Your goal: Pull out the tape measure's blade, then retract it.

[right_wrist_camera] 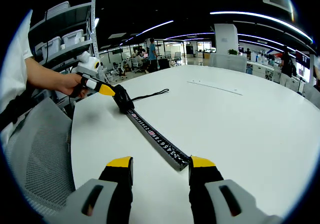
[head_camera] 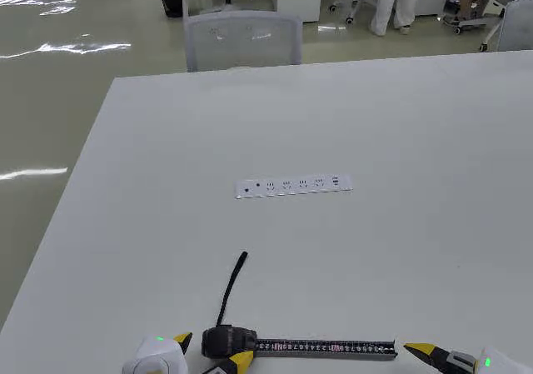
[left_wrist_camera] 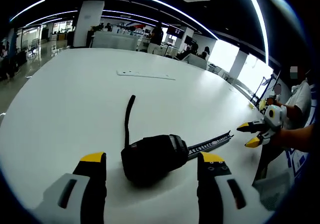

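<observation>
Left gripper (left_wrist_camera: 151, 159): jaws spread, straddling the black tape measure (head_camera: 227, 340) at the near edge of the white table (head_camera: 416, 124), with a gap showing on each side of the case. The hand (right_wrist_camera: 70, 84) holding it reaches in on an outstretched forearm. Right gripper (right_wrist_camera: 161, 163): jaws likewise apart, the extended blade (right_wrist_camera: 154, 133) lying flat on the table with its end between the yellow tips, unclamped. Beyond, the case's black strap (head_camera: 233, 286) trails toward the socket strip (head_camera: 296, 185); a grey chair (head_camera: 241, 39) stands at the far edge.
</observation>
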The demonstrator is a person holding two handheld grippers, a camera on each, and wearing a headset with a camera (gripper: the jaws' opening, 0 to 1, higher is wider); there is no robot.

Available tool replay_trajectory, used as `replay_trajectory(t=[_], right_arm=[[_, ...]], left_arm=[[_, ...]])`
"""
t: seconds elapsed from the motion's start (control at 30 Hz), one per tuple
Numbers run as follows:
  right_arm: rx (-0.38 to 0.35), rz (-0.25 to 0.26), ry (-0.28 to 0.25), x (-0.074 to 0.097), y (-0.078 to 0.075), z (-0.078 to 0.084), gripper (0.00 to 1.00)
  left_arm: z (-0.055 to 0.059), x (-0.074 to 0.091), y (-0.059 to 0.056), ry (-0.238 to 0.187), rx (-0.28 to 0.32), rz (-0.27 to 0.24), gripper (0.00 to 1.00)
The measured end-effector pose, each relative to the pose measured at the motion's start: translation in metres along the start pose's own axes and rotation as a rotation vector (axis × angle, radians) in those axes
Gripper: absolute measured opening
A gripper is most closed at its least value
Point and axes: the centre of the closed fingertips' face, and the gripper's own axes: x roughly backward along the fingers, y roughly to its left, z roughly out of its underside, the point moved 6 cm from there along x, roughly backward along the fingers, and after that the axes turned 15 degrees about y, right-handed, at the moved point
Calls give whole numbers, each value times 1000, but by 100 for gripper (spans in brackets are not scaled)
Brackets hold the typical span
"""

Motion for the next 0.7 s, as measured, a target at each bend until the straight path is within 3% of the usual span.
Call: replay_trajectory(t=[0.7], right_arm=[[-3, -3, 8, -4, -18, 0, 45]], left_arm=[[-6, -14, -12, 28, 70, -8, 71]])
